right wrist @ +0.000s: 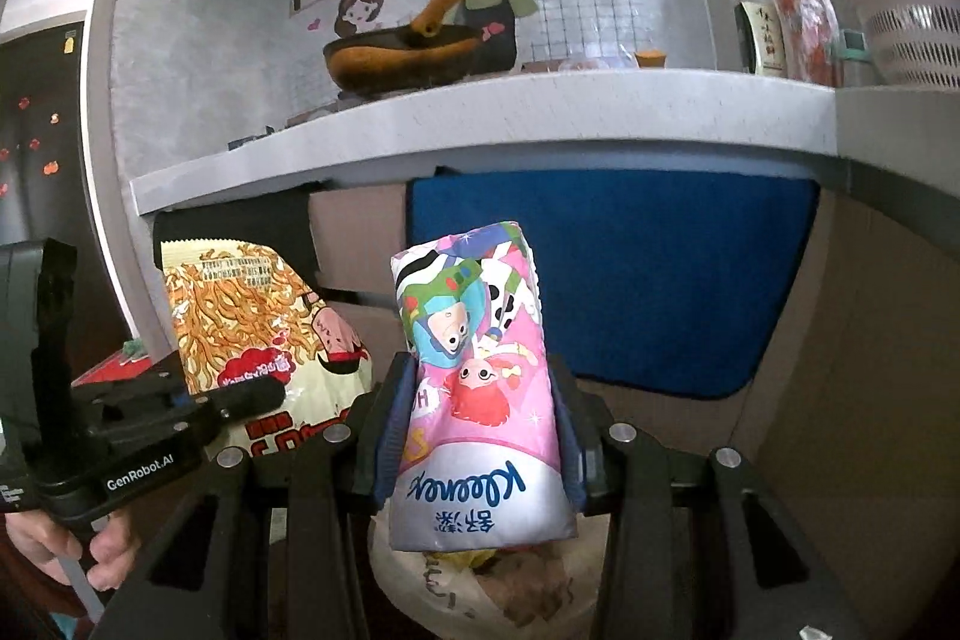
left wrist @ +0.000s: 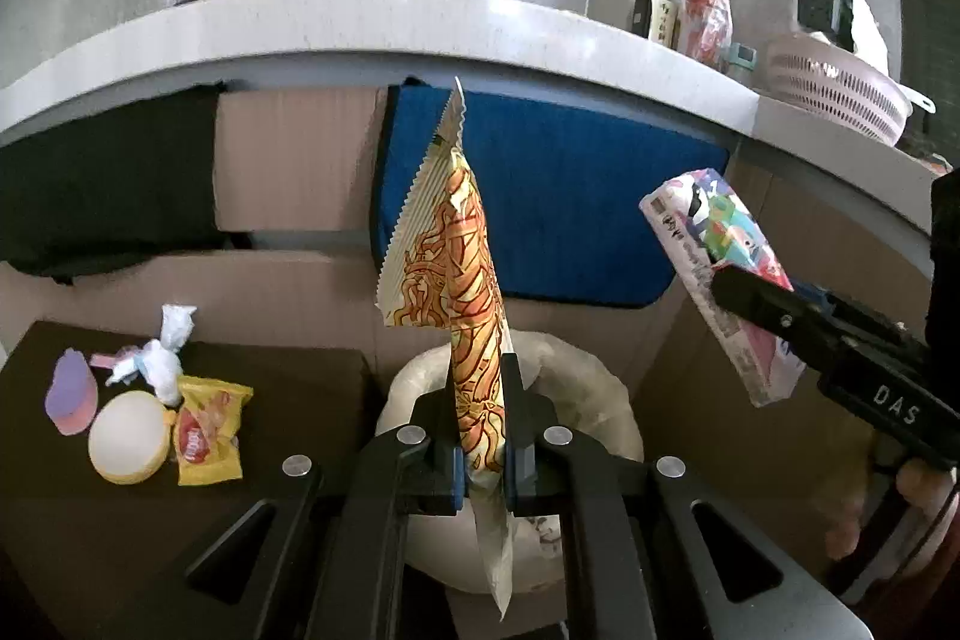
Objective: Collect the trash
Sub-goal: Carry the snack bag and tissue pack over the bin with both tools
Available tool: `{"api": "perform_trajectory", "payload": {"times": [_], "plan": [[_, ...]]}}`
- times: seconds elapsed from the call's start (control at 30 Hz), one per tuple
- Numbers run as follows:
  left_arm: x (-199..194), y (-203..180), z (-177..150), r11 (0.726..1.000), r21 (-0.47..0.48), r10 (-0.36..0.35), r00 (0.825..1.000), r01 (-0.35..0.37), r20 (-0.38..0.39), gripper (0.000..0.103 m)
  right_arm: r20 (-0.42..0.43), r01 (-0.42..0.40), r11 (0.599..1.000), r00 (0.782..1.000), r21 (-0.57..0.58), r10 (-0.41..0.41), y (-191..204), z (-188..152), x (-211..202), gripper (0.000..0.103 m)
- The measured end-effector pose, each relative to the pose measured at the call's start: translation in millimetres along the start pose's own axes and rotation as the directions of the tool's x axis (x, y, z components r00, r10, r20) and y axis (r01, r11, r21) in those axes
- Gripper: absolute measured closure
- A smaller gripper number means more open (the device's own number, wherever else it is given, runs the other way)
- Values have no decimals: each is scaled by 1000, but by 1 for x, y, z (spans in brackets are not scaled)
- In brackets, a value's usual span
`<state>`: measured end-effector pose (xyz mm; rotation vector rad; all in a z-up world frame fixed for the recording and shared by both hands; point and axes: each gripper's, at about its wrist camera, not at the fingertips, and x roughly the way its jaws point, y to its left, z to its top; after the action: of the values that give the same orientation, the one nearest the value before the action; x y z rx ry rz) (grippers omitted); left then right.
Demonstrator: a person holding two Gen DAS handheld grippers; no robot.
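Left gripper (left wrist: 480,436): fingers clamping noodle wrapper (left wrist: 468,280), long axis upright, directly above trash bag (left wrist: 576,400). Right gripper (right wrist: 477,436): fingers gripping Kleenex pack (right wrist: 480,370), hovering over same bag; both equally near.

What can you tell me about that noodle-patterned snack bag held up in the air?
The snack bag is a cream, glossy plastic wrapper printed with orange noodle strands, red lettering and a cartoon face, with a zigzag sealed edge on top. It looks flat and crumpled, probably empty. It stands upright, pinched near its lower end by the left tool, which is shut on it. It hangs above a pale plastic bag, clear of the tissue pack beside it.
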<state>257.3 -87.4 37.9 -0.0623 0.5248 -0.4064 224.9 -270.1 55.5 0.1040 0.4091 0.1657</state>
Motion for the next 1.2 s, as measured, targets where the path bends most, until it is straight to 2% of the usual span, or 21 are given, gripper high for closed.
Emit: {"api": "perform_trajectory", "payload": {"times": [0.27,0.63,0.97,1.1,1.13,1.2], "plan": [[28,6,-7,999,-8,-38,998,38,-45,94,-43,3,999,999,43,-1,-15,-15,24,63],[69,12,-9,996,-35,-82,992,79,-92,94,-143,12,996,990,85,0,-31,-38,72,62],[115,26,-16,990,-98,-119,980,105,-157,94,-202,9,992,979,129,17,-43,-51,108,62],[126,36,-5,981,-153,-140,985,123,-105,94,-222,4,985,975,170,34,-49,-56,122,62],[128,36,-1,979,-155,-145,986,132,-80,94,-222,5,984,974,181,36,-51,-56,125,62],[133,34,0,980,-140,-153,985,141,-83,94,-222,7,980,974,200,38,-56,-55,128,62]]}}
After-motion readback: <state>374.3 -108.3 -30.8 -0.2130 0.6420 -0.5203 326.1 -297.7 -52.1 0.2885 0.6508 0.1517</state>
